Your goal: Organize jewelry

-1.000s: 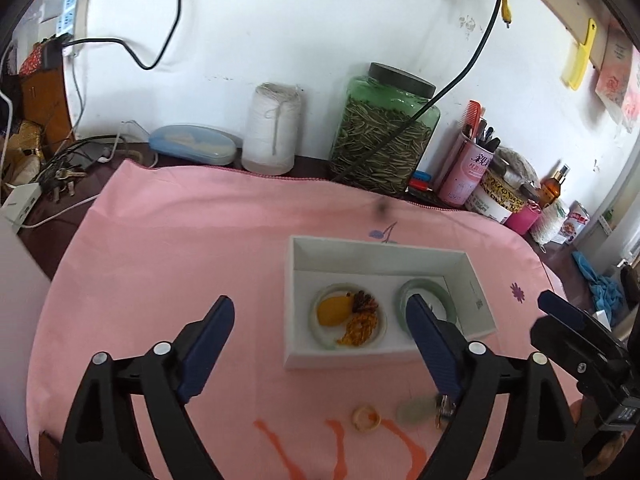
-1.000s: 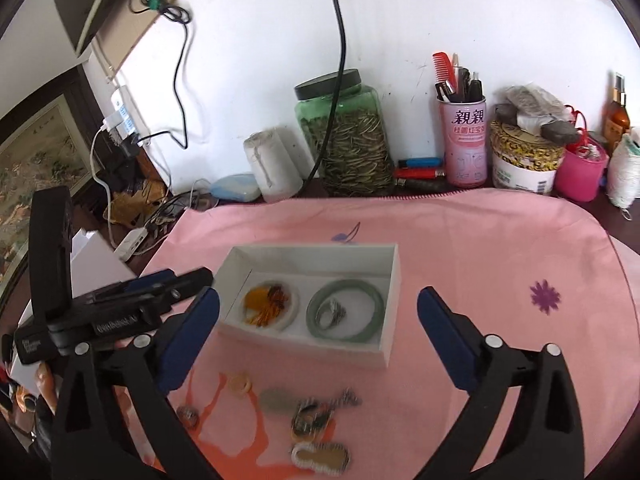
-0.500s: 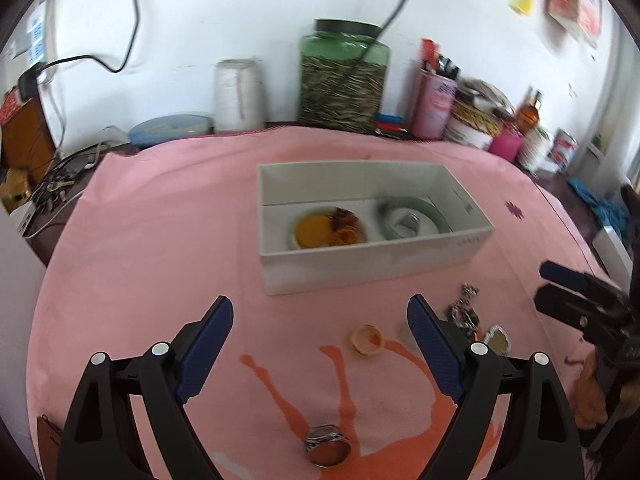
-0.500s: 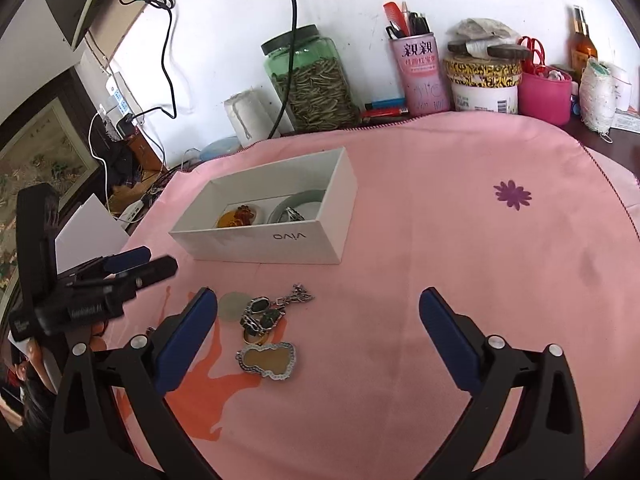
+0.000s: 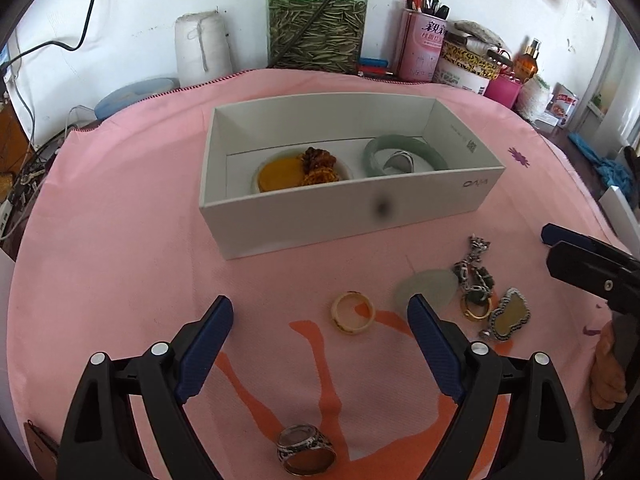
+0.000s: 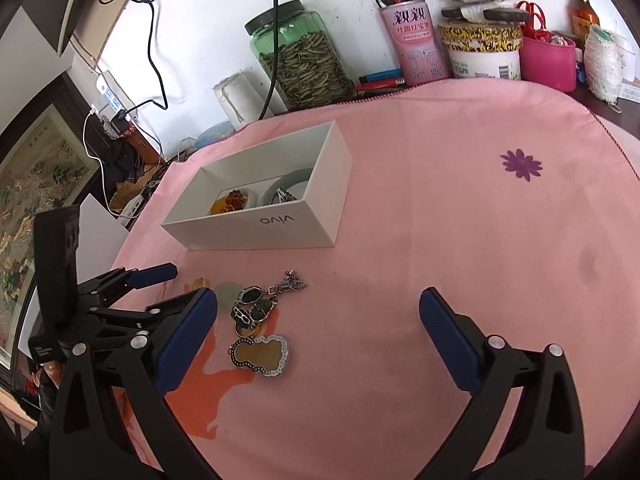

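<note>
Lying on the pink cloth (image 5: 120, 240), a cream ring (image 5: 353, 313) is framed between the spread left gripper (image 5: 320, 344) (nothing held); the right gripper (image 6: 318, 332) is likewise spread, empty.

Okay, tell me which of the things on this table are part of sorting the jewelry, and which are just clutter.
Part of the job:
white box
cream ring
silver ring
pale green disc
gourd pendant
chain with dark stones

Just lying about:
seed jar
pink pen tin
string spool
</note>
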The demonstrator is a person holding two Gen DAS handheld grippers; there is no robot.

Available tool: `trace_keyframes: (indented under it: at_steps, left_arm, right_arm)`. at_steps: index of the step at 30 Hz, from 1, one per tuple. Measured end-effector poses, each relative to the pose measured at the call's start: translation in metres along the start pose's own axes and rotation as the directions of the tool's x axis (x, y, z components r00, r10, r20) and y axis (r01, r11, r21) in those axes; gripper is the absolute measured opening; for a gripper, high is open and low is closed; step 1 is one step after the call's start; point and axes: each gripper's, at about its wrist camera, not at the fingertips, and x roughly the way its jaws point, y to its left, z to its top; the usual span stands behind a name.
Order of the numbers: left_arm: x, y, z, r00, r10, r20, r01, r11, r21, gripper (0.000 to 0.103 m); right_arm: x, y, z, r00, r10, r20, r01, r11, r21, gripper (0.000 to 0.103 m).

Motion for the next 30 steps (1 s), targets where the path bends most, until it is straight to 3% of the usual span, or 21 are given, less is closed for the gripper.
trace_keyframes:
  at_steps: [5,10,16,18,22,25,27,28,30]
  left_arm:
    - [0.004,0.029,0.004,0.996,0.091,-0.020,-0.093,0.992,-0.081,0.089]
    - [-0.010,0.064,0.004,0.997,0.065,-0.029,-0.070,0.973,-0.219,0.088]
    - [-0.014,0.057,0.005,0.999,0.049,0.011,-0.046,0.977,-0.208,0.088]
    - [-0.016,0.051,0.003,0.999,0.046,0.028,-0.040,0.981,-0.189,0.088]
    - [-0.017,0.036,0.004,0.994,0.091,0.058,-0.082,0.987,-0.139,0.089]
    - [-0.016,0.035,0.003,0.995,0.078,0.055,-0.070,0.988,-0.140,0.089]
    - [-0.014,0.038,0.003,0.996,0.071,0.044,-0.064,0.987,-0.151,0.089]
    - [-0.014,0.040,0.003,0.997,0.068,0.043,-0.061,0.986,-0.157,0.089]
    - [-0.015,0.044,0.003,0.997,0.056,0.044,-0.048,0.984,-0.172,0.089]
  right_arm:
    - [0.000,-0.004,0.000,1.000,0.014,-0.002,-0.013,1.000,0.019,0.096]
    - [-0.001,-0.002,-0.001,1.000,0.020,0.001,-0.020,1.000,0.010,0.096]
    - [-0.003,0.021,-0.006,0.998,0.061,-0.008,-0.062,0.992,-0.109,0.096]
    - [-0.001,0.032,-0.010,0.997,0.072,-0.017,-0.074,0.985,-0.154,0.091]
    - [0.012,0.055,-0.019,0.996,0.056,-0.072,-0.072,0.967,-0.246,0.060]
    - [0.022,0.066,-0.020,0.993,0.057,-0.106,-0.083,0.961,-0.264,0.047]
    - [0.030,0.068,-0.021,0.992,0.012,-0.127,-0.045,0.964,-0.261,0.023]
    - [0.029,0.064,-0.019,0.993,0.008,-0.121,-0.037,0.970,-0.240,0.006]
    - [0.028,0.049,-0.014,0.993,0.021,-0.120,-0.042,0.983,-0.176,0.002]
